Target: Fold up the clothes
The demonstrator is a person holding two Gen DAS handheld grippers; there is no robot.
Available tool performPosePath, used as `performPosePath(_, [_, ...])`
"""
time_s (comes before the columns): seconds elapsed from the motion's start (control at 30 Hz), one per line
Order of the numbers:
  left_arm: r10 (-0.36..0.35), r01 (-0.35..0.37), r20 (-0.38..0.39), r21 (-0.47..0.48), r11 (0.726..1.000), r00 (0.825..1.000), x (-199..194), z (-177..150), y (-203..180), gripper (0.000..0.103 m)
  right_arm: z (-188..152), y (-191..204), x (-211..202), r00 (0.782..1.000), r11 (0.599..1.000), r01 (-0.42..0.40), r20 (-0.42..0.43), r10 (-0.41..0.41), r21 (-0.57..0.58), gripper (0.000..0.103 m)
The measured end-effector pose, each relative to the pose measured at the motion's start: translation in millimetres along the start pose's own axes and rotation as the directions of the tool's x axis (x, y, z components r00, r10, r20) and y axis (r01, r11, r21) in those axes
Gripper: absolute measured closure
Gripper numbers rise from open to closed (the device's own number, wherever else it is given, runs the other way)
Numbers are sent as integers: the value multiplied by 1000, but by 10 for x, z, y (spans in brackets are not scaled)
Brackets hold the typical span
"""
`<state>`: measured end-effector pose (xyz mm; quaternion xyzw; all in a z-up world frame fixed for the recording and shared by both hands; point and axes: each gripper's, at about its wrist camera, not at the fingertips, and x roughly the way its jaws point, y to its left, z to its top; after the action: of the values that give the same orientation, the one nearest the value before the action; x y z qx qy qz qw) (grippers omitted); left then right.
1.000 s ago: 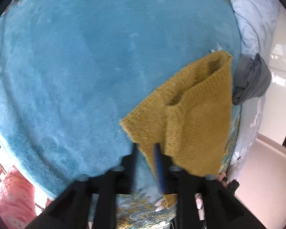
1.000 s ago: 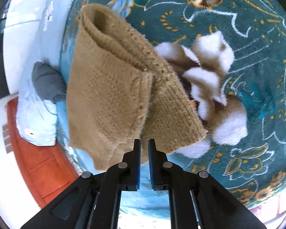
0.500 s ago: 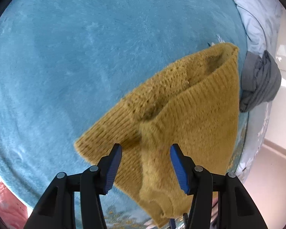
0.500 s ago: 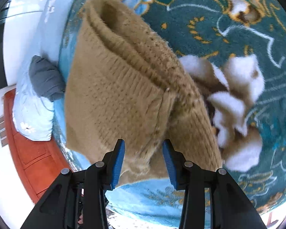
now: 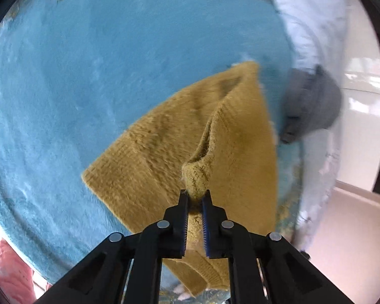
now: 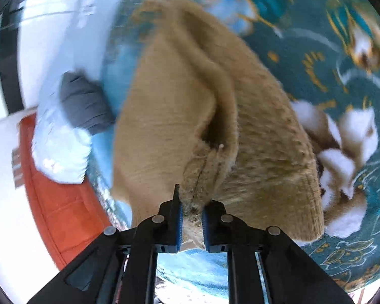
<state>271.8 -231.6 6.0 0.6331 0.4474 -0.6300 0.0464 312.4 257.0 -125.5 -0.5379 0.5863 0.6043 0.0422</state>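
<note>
A mustard-yellow knitted sweater (image 5: 164, 152) lies folded on a blue plush blanket (image 5: 76, 76). My left gripper (image 5: 195, 198) is shut on a bunched edge of the sweater near its front. In the right wrist view the same sweater (image 6: 169, 126) looks tan and lies on a teal flowered bedspread (image 6: 316, 38). My right gripper (image 6: 191, 204) is shut on its bunched near edge. Both views are blurred by motion.
A dark grey folded garment (image 5: 311, 106) lies on a pale blue pillow (image 5: 314, 25) just beyond the sweater; both show in the right wrist view (image 6: 86, 103). An orange-red bed frame (image 6: 60, 202) and white floor lie at the bed's edge. A pink cloth (image 5: 7, 273) is at lower left.
Both grippers opened half a second ago, moved onto the sweater's near edge, and have now closed on bunched fabric. The sweater's edge is gathered up between the fingers.
</note>
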Motion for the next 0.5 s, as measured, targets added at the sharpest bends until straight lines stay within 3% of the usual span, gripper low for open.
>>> performPosePath(0.1, [42, -42, -14, 2, 999, 999, -116, -113, 187, 93, -82, 126, -161, 1000, 997, -22, 3, 23, -74, 91])
performPosePath(0.17, [107, -108, -40, -29, 994, 993, -85, -176, 368, 93, -126, 19, -175, 1000, 996, 28, -7, -29, -87, 91])
performPosePath(0.33, [118, -136, -100, -194, 972, 988, -99, -251, 818, 91, -169, -612, -45, 992, 989, 117, -48, -113, 91, 91])
performPosePath(0.5, [162, -174, -96, -126, 977, 982, -469, -279, 782, 89, -103, -684, -262, 990, 990, 138, -12, -138, 37, 84])
